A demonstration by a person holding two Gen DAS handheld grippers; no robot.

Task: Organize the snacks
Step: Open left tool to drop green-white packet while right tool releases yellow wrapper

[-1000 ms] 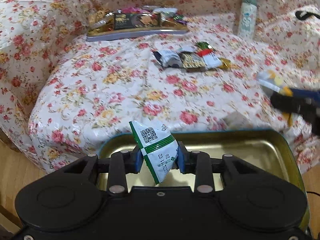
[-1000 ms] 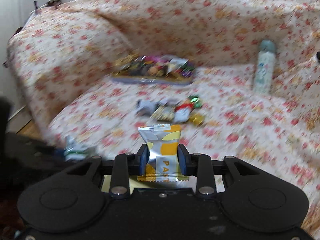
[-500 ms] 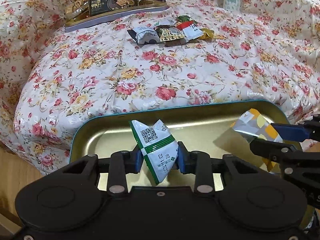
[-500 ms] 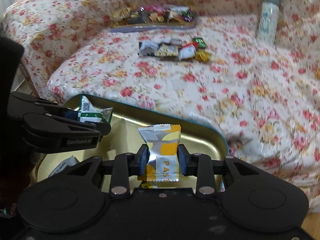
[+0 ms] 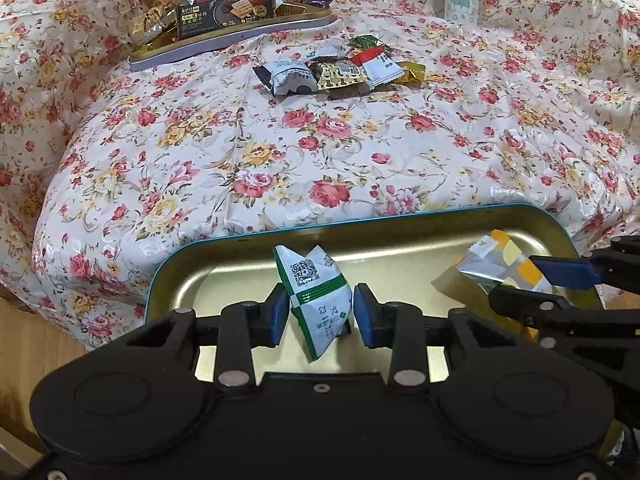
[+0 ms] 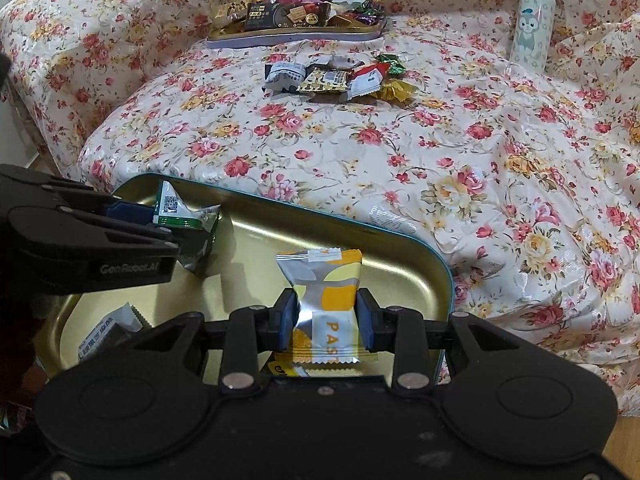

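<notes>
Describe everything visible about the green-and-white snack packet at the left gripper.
The green-and-white packet is a small crinkled pillow pouch, white with green bands, a QR code and printed digits. It hangs tilted, one corner pointing down, over the gold tin tray, between the fingers of the left gripper, whose jaws are opening, with a gap showing at one pad.

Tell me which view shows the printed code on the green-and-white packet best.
The left wrist view: the green-and-white packet faces the camera between the opening left gripper pads, code clearly visible. The right wrist view shows it small, side-on, partly hidden.
</notes>
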